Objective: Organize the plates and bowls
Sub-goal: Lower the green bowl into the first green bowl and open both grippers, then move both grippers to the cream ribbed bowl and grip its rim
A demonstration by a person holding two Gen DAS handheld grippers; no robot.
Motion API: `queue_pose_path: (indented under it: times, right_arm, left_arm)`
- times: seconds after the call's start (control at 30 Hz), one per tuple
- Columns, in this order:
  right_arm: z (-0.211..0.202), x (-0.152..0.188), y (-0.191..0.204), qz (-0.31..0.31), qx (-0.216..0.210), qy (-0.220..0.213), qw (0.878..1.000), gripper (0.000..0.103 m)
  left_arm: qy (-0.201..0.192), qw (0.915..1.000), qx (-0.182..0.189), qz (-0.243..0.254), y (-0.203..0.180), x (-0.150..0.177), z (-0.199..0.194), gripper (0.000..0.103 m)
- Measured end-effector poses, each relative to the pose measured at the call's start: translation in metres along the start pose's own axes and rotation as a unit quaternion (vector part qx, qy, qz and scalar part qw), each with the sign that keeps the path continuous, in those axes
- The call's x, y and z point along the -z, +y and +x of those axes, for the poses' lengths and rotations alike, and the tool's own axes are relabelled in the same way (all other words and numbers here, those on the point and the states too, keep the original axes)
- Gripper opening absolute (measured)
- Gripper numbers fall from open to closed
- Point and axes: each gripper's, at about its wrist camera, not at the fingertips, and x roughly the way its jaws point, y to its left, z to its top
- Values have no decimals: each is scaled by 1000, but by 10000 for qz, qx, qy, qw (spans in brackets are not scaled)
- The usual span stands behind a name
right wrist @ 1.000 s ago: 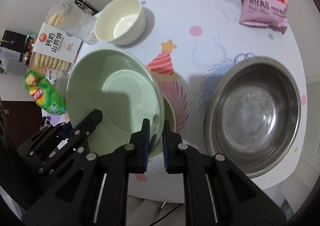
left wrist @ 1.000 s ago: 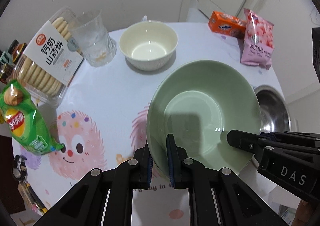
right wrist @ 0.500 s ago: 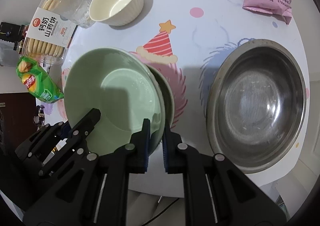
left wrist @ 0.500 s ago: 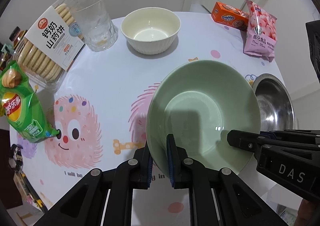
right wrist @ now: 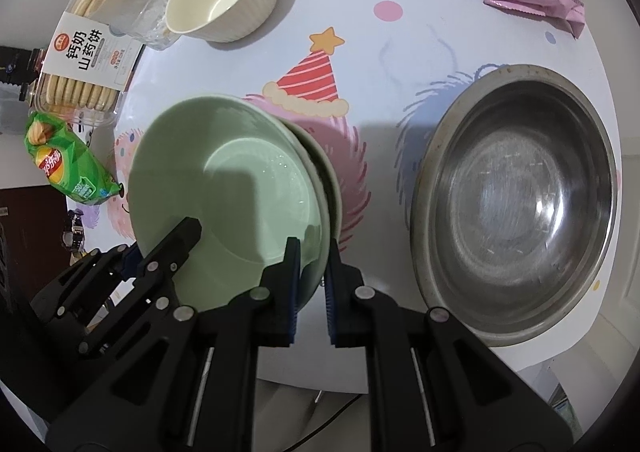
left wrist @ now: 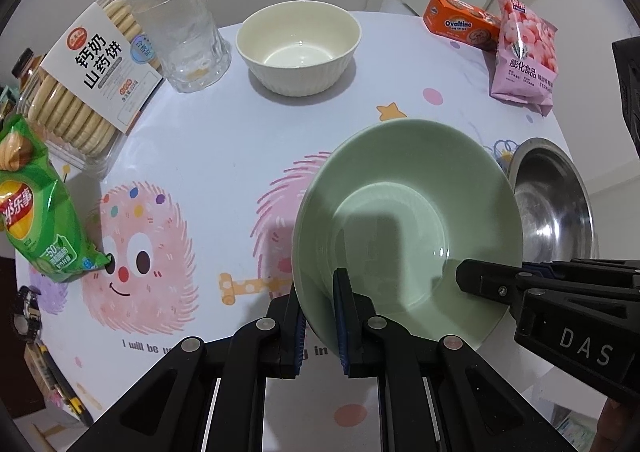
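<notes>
The green bowl (left wrist: 408,212) in my black matt plastic grippers looks like glossy glazed ceramic. The cream bowl (left wrist: 298,46), upper centre, is ribbed and shiny. At right, the basin (right wrist: 516,204) is scuffed metal. The tablecloth (left wrist: 224,148) looks smooth.

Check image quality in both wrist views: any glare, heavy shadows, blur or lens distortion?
Left wrist view: sharp; strong fisheye bend and dark corners; a blocky shadow falls inside the green bowl, with a small glint near it. Right wrist view: equally sharp and curved; soft reflections smear the steel basin, and a shadow crosses the tablecloth beside it.
</notes>
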Motion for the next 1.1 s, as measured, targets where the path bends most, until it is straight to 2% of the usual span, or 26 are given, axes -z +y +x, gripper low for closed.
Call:
queue_pose_path:
  times: [0.03,0.1,0.17,0.2,0.33,0.4,0.43,0.5,0.6,0.73,0.97,1.1]
  right_arm:
    - [0,0,0,-1,21,10,10000,15]
    - [-1,0,-2,98,27,-6,9999,17]
    - [-4,0,-6,216,-49,-77,9997,21]
    - [-6,-1,-6,220,-54,-87,9997,27]
    - [-20,-1,-7,265,-65,-345,9990,60]
    - [-29,-3,-6,245,-50,-494,9985,65]
    - [-33,-5,-6,263,-103,-515,9983,67]
    - [-38,-8,-7,317,-203,-556,9977,69]
    - [-48,-14,-7,415,-281,-705,9962,80]
    - [-56,-25,-5,496,-316,-859,9946,80]
    - [-57,-50,-6,817,-570,-853,9914,81]
    - [-58,-67,-5,898,-538,-923,9902,81]
  left_arm:
    - [5,10000,16,-25,0,-1,0,15]
    - [-1,9997,235,-49,1,-2,1,37]
    - [19,9997,255,-65,2,-2,1,81]
    - [-61,9996,252,-69,3,-1,-2,87]
    - [-325,9995,29,42,1,-3,-18,91]
    - [-381,9993,14,-29,4,-6,-24,94]
    - [-397,9992,29,-81,6,-8,-27,103]
    - [-508,9985,64,-167,12,-13,-34,103]
    - [-584,9977,133,-303,22,-22,-37,103]
    - [-596,9972,137,-427,32,-33,-38,103]
    - [-669,9963,150,-522,44,-59,-43,103]
    - [-622,9964,217,-536,48,-76,-38,103]
